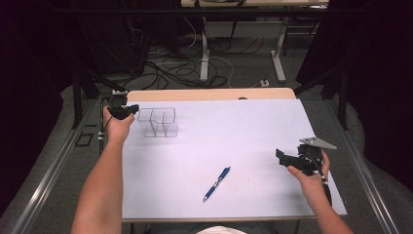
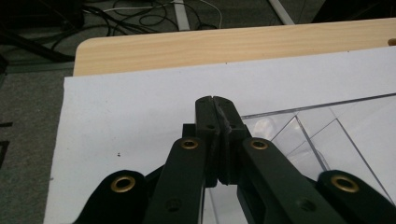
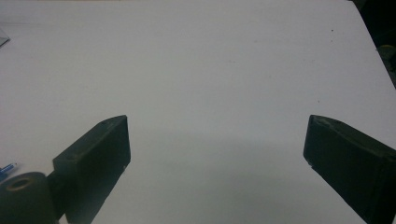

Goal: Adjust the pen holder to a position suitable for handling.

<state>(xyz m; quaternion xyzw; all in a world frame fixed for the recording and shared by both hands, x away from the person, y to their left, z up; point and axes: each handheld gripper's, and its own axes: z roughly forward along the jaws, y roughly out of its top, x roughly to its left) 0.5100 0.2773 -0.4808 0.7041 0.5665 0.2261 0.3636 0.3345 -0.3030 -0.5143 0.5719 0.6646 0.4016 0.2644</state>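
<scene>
Left claw (image 2: 215, 100): jaws pressed together on the near-left wall of the clear organizer (image 1: 158, 122); in the left gripper view the thin transparent wall runs up between the pads.
Clear organizer: stands at about 10 o'clock on the counter (image 1: 243, 141), upright, with inner dividers forming compartments.
Right claw (image 3: 217, 140): jaws wide apart, nothing between them; held over bare white surface at about 4 o'clock in the high view, well apart from the organizer.
Pen (image 1: 216, 184): blue, lies flat at about 6 o'clock, tilted diagonally, between the two hands, touching neither claw.
Counter: white sheet over a wooden top.
</scene>
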